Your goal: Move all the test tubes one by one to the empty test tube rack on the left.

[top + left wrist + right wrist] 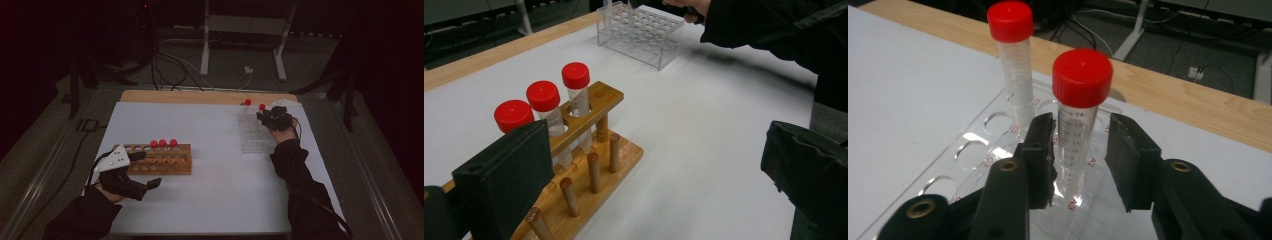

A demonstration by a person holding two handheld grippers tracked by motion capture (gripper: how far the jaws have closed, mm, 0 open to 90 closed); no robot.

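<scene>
In the high view, the right gripper (264, 118) is at the clear plastic tube rack (254, 135) on the far right of the white table (220, 190). The left gripper (146, 170) stands wide at the wooden rack (165, 161).

In the left gripper view, three red-capped tubes (543, 100) stand in this wooden rack.

In the right gripper view, the narrowed jaws stand on both sides of the red-capped clear tube (1079, 110) upright in the clear rack. The left pad touches it; a small gap remains on the right.

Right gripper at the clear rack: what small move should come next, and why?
Probably close the right gripper fully on the nearer red-capped tube. That tube stands in the clear rack between the jaws, the left pad about touching it, a gap showing at the right pad.
</scene>
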